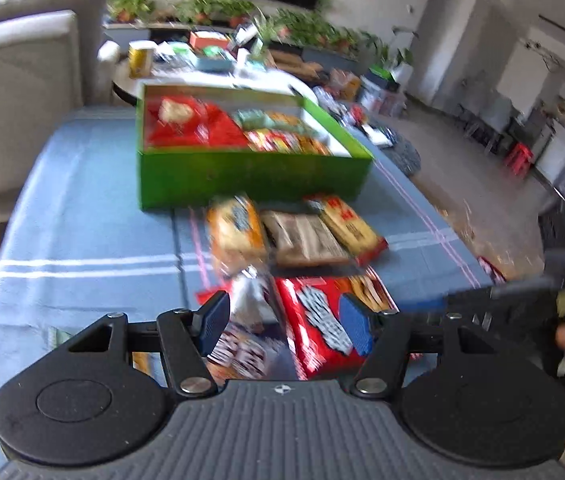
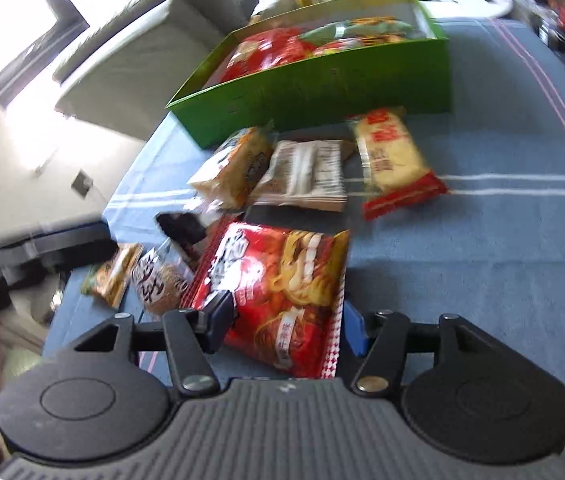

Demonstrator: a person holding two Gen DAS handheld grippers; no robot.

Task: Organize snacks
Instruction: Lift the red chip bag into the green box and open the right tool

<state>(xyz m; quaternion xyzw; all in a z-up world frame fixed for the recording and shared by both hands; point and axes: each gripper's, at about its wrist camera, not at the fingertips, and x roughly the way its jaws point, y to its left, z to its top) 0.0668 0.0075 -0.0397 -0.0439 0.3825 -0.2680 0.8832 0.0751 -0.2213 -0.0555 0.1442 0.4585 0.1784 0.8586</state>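
A green box (image 1: 242, 176) (image 2: 322, 84) with several snack packs inside stands on the blue tablecloth. In front of it lie an orange pack (image 1: 234, 232) (image 2: 234, 168), a brown-white pack (image 1: 302, 238) (image 2: 306, 176) and a yellow-red pack (image 1: 352, 226) (image 2: 394, 160). A large red noodle pack (image 1: 318, 328) (image 2: 286, 292) lies nearest. My left gripper (image 1: 284, 322) is open above the near packs. My right gripper (image 2: 284, 322) is open with its fingers on either side of the red noodle pack; whether the pads touch it I cannot tell.
Small packs (image 2: 154, 276) lie left of the red pack. A grey sofa (image 1: 22, 68) stands left of the table. A round table (image 1: 218, 72) with clutter and plants is behind the box. The table's right edge (image 1: 442, 224) drops to the floor.
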